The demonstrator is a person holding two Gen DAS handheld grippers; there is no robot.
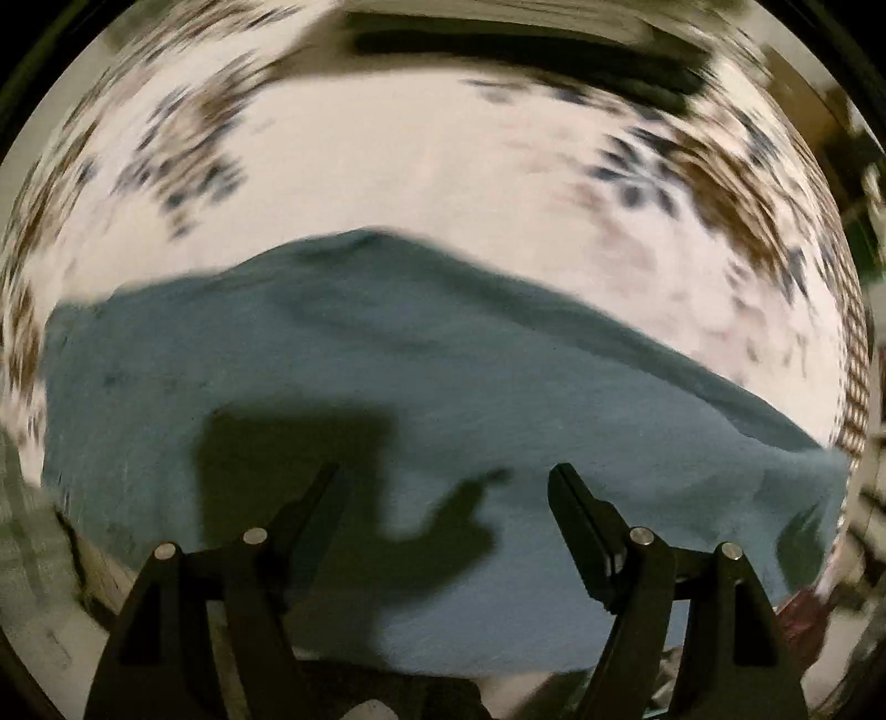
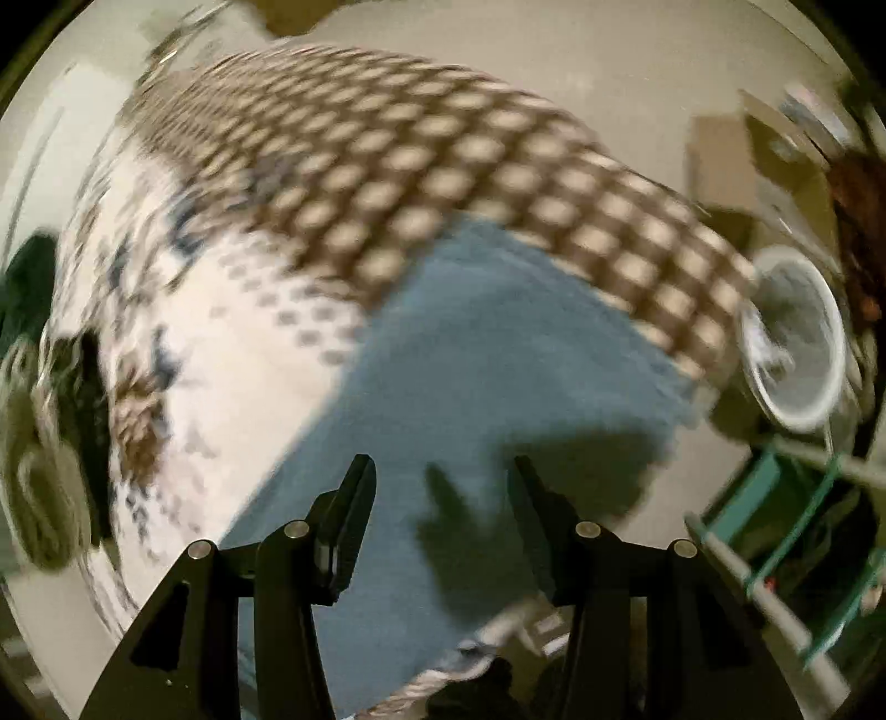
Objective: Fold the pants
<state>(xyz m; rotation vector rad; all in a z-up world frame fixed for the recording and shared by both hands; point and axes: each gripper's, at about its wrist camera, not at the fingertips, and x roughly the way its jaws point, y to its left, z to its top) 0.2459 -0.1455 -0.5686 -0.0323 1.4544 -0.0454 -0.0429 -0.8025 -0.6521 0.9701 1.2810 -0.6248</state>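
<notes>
Blue-grey pants (image 1: pixel 387 360) lie spread flat on a white cloth with brown and dark blue patterns (image 1: pixel 387 155). My left gripper (image 1: pixel 446 471) hangs above the pants, pointing down at them, open with nothing between its fingers; its shadow falls on the fabric. In the right wrist view the same pants (image 2: pixel 498 343) reach up to the cloth's brown checkered border (image 2: pixel 415 166). My right gripper (image 2: pixel 442 461) is also open over the pants with nothing between its fingers. Both views are blurred by motion.
A white round container (image 2: pixel 797 338) sits just off the cloth's right edge. Below it is a green-framed rack (image 2: pixel 775 526). A dark long object (image 1: pixel 526 50) lies beyond the cloth's far edge. Beige floor (image 2: pixel 554 55) surrounds the cloth.
</notes>
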